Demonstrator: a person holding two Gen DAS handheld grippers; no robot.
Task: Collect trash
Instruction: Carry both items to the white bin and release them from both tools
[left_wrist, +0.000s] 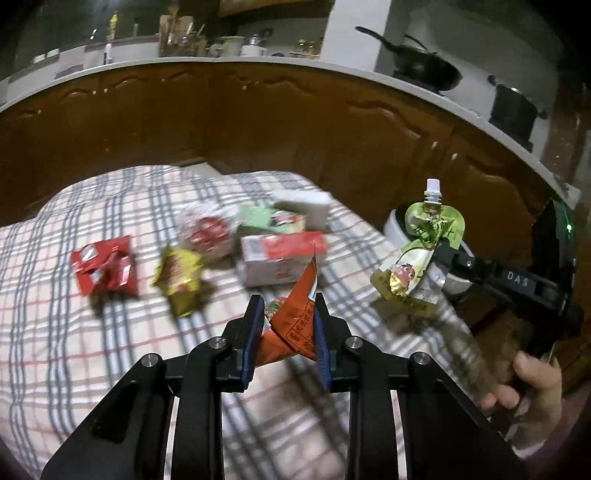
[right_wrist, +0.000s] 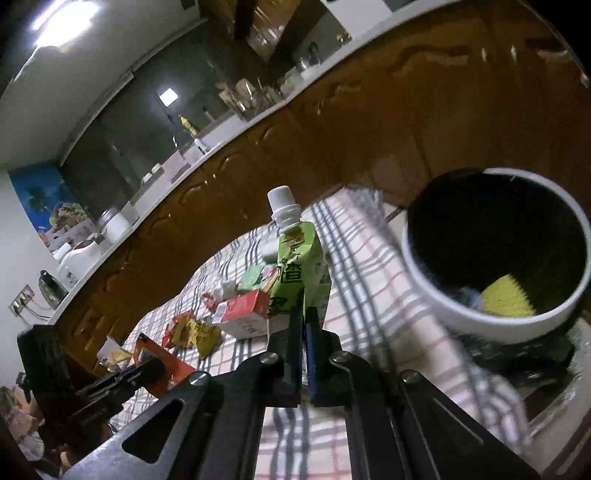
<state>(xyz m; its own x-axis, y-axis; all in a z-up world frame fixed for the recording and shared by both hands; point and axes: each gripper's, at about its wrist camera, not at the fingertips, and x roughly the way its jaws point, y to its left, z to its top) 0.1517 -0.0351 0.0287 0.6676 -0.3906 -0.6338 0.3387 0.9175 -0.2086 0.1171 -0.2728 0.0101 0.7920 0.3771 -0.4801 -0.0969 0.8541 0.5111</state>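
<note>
My left gripper (left_wrist: 288, 314) is shut on an orange snack wrapper (left_wrist: 295, 325) and holds it above the checked tablecloth (left_wrist: 74, 332). My right gripper (right_wrist: 303, 314) is shut on a green drink pouch (right_wrist: 299, 269) with a white cap, held up in the air; the pouch also shows in the left wrist view (left_wrist: 417, 258). A white trash bin (right_wrist: 495, 254) with a black liner stands to the right of the pouch, with a yellow item inside. A red wrapper (left_wrist: 103, 271), a yellow wrapper (left_wrist: 181, 280) and a red-white carton (left_wrist: 280, 258) lie on the cloth.
Brown cabinets (left_wrist: 258, 118) with a white counter run behind the table. A wok (left_wrist: 421, 62) and a pot (left_wrist: 513, 110) sit on the counter at right. A green-white box (left_wrist: 273, 221) and a clear crumpled wrapper (left_wrist: 207, 229) lie behind the carton.
</note>
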